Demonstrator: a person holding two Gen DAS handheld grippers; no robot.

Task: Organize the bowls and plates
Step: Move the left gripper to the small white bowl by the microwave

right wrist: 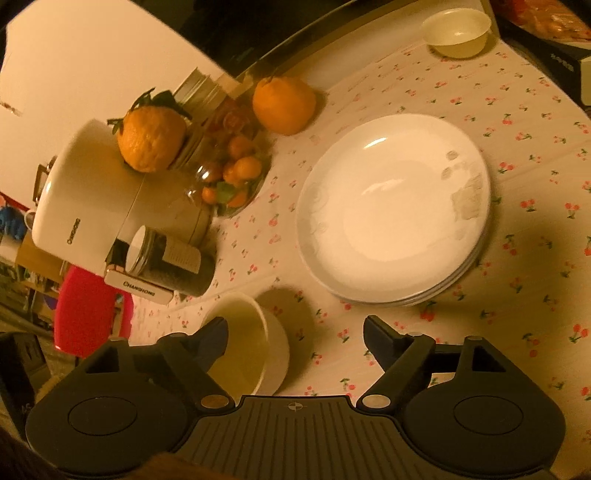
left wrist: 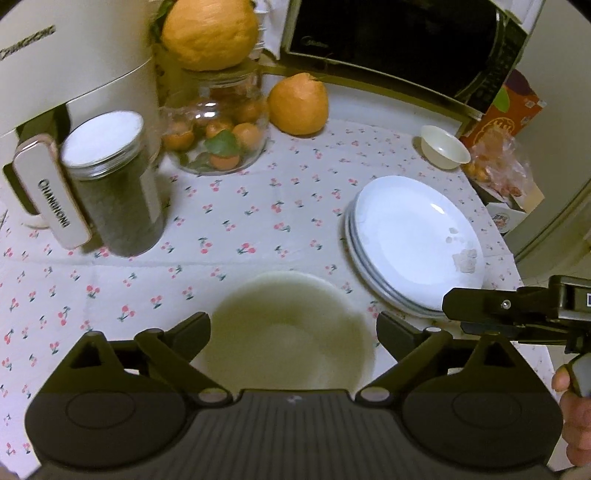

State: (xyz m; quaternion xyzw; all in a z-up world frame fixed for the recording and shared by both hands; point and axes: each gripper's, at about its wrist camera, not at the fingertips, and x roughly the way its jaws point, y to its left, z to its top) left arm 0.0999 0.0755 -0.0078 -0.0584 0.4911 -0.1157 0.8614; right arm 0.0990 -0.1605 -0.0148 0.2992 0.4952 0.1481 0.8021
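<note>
Right under the left gripper (left wrist: 293, 330), a cream bowl (left wrist: 284, 332) sits on the cherry-print tablecloth (left wrist: 258, 210), blurred in the left wrist view; the jaws stand wide on either side of its rim and the pads press on nothing. The right gripper (right wrist: 295, 332) is spread wide too, empty, with only tablecloth between its fingers; the same bowl (right wrist: 251, 347) shows just behind its left finger.

Beyond the bowl and to the right lies a stack of white plates (left wrist: 417, 243), the top one bearing a faint grey motif near its rim. A second, smaller cream bowl (left wrist: 445, 146) stands farther back, apart from the stack, near the table's far edge.

Over on the left it is crowded: a white Changhong appliance (left wrist: 74, 85), a dark-filled jar with a metal lid (left wrist: 114, 184) touching its handle, a glass jar of small oranges (left wrist: 221, 125) with a large citrus (left wrist: 210, 33) on top, and another citrus (left wrist: 299, 103) beside it. A black microwave (left wrist: 399, 40) closes off the back. Open cloth lies between the jars and the plates.
</note>
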